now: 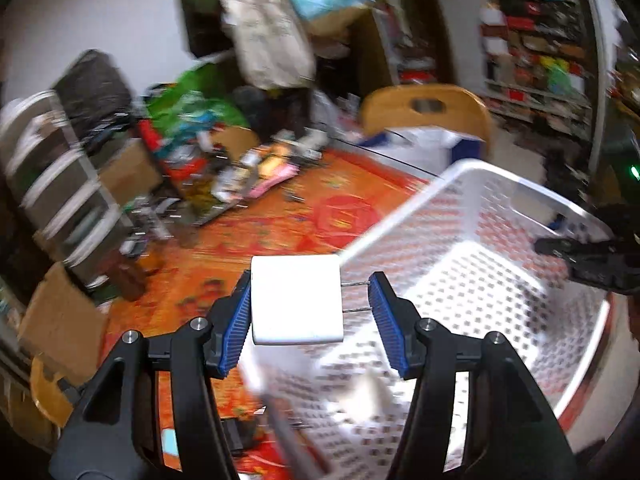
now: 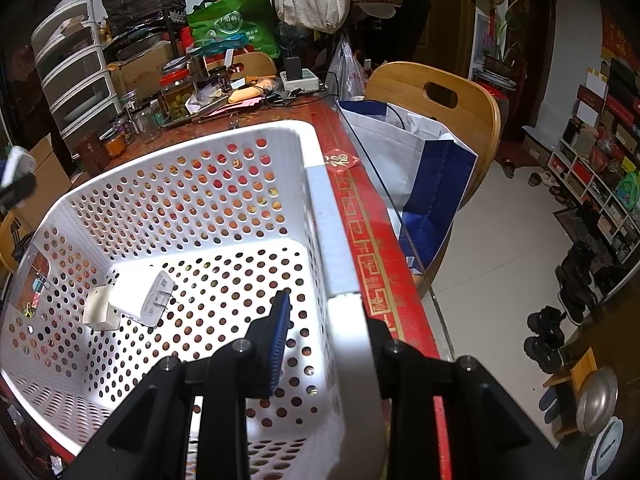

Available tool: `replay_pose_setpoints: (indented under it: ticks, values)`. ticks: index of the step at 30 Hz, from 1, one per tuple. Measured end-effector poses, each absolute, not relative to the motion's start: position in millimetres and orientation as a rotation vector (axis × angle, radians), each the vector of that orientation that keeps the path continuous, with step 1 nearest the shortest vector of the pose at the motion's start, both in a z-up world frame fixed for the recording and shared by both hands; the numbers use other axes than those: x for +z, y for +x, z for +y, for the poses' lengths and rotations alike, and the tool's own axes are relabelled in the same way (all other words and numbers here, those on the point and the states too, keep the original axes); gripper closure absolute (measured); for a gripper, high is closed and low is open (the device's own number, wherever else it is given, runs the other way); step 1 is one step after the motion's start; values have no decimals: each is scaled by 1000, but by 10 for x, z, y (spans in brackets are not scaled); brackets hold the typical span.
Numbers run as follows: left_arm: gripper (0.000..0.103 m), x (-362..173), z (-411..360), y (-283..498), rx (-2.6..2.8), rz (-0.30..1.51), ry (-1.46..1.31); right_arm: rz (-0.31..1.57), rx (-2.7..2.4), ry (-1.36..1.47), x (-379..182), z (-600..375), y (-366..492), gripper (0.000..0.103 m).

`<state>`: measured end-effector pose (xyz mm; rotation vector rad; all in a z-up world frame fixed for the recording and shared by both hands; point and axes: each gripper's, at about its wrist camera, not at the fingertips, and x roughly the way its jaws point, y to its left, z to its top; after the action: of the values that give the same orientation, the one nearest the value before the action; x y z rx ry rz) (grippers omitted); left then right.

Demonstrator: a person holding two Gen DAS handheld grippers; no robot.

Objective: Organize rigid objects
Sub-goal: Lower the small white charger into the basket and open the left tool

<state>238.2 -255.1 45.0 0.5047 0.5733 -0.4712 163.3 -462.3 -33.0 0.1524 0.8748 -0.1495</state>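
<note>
Carrying a white plug-in charger block (image 1: 297, 299), the left gripper (image 1: 310, 316) hung at the near rim of a white perforated basket (image 1: 472, 216). Its blue-padded fingers (image 1: 236, 324) were clamped across the block, one pad against the flat back and the other meeting the two metal prongs. The left wrist view was blurred, so finer detail was lost.

The right gripper (image 2: 326, 344) steadied the basket (image 2: 192, 184) by its right-hand wall: one finger sat inside and the other outside, closed on the rim.

The step in hand appeared to be the drop-off: the charger was lifted and near the basket but not yet inside. The next move would likely call for bringing the block over the basket's open middle, lowering it, and spreading the fingers so the prongs slip free without snagging a pad.

The basket stood on a red patterned surface (image 2: 360, 240). Inside, on its floor toward the left, lay two white chargers touching each other: a larger one (image 2: 146, 298) with its prongs showing and a smaller block (image 2: 100, 307). The rest of the basket floor looked bare. Clutter crowded the far end of the surface, well apart from the basket.
</note>
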Motion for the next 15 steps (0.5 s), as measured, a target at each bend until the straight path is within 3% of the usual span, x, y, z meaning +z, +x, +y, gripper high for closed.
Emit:
replay_pose_setpoints:
  ticks: [15]
  values:
    - [49,-507,-3573,2559,-622,997,836,874,-132,165,-336,-4632,1626,76]
